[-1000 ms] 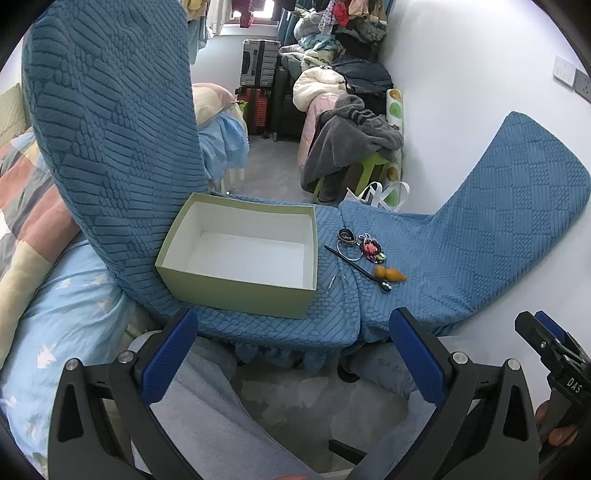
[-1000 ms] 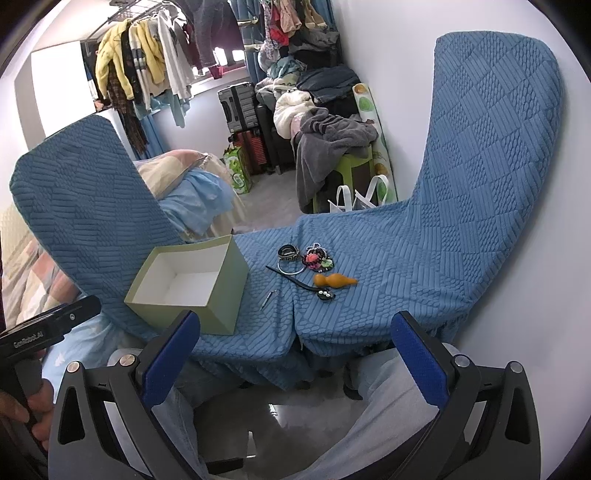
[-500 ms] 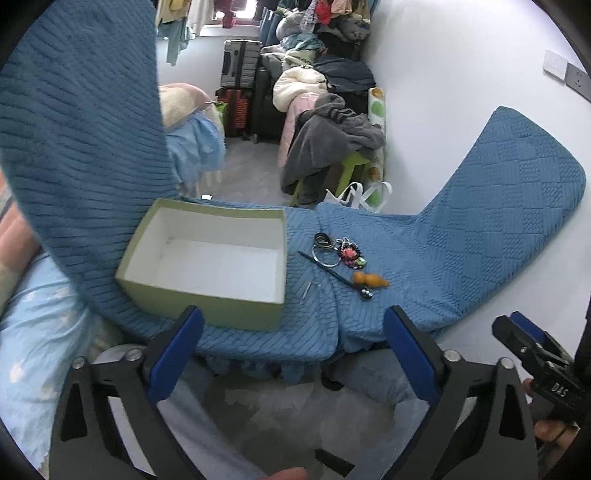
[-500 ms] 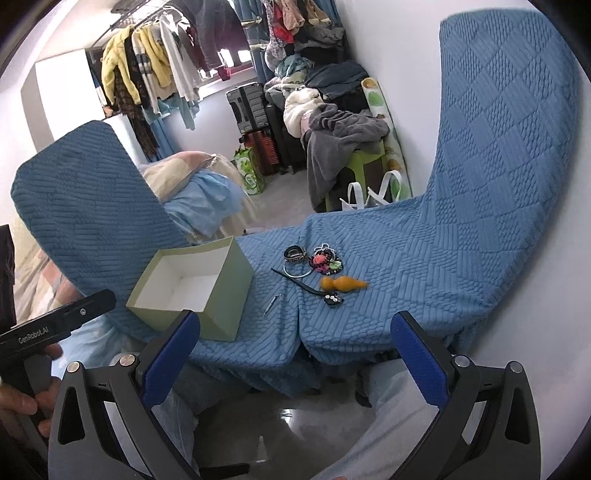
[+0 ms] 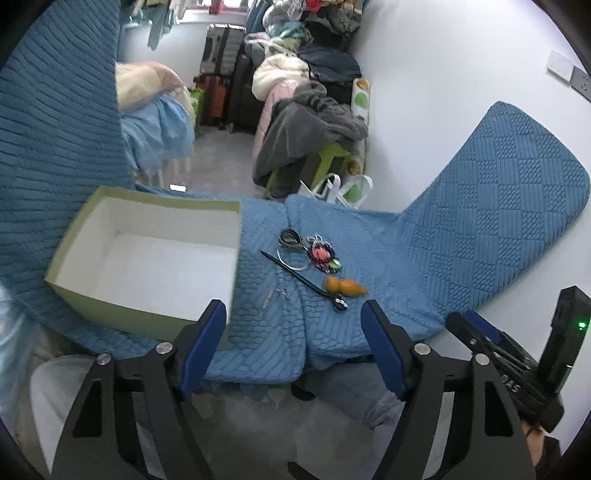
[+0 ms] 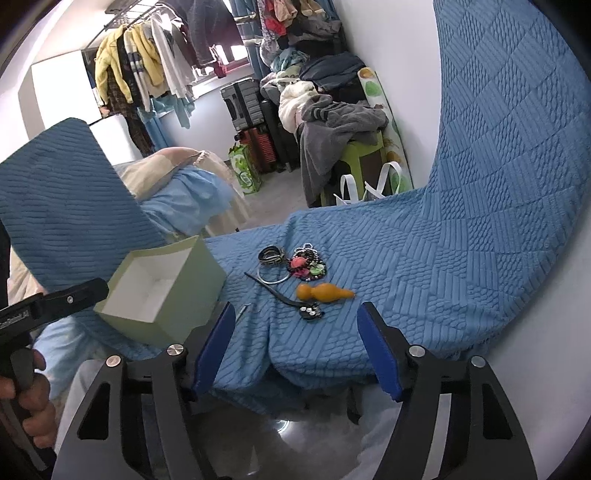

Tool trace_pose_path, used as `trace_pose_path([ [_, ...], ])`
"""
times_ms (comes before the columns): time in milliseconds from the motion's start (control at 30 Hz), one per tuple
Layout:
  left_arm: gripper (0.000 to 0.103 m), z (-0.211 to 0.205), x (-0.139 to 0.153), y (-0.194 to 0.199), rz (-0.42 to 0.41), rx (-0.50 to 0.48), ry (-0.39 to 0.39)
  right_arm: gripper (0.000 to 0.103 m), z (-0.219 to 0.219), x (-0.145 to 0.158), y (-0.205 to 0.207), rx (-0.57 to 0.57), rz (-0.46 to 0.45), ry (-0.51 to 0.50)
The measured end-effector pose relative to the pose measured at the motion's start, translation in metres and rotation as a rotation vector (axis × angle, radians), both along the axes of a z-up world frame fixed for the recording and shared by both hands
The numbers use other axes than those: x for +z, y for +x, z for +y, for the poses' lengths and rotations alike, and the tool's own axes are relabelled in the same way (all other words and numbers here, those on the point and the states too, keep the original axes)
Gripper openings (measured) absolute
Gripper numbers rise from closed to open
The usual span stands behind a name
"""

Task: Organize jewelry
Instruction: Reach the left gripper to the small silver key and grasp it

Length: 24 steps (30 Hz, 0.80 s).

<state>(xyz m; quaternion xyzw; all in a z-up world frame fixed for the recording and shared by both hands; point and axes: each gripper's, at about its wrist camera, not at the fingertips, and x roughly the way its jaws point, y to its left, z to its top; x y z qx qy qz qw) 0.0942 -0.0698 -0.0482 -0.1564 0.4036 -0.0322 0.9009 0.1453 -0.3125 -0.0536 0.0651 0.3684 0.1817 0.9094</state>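
Both tools, left [image 5: 293,339] and right [image 6: 295,341], narrowed, apparently nearer jewelry [image 6: 303,266].

Soft daylight is admitted through the far window [image 5: 221,5], leaving shadows faint. Strong fisheye bending and dark corners are seen at the edges; slight blur is present throughout.

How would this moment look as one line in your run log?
left gripper: open, holds nothing | right gripper: open, holds nothing | box: nothing visible inside | jewelry: on blue cover
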Motion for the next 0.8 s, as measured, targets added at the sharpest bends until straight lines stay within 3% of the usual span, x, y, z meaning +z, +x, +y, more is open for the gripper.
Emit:
trace_pose_path([
  [133,0.069,-0.011,-0.011,0.009,-0.022,-0.001,0.015,0.057,0.003,-0.017,0.017,0.028,0.008,0.002],
  [367,0.052,-0.03,-0.045,0.034,0.006,-0.048,0.045,0.035,0.017,-0.046,0.042,0.127,0.042,-0.013],
  [667,0.033,-0.044,-0.096,0.069,0.11,-0.083,0.106,0.031,0.032,-0.095,0.087,0.224,0.157,0.003],
  [800,0.032,-0.043,-0.113,0.086,0.158,-0.057,0.12,0.031,0.033,-0.109,0.108,0.233,0.2,0.009],
])
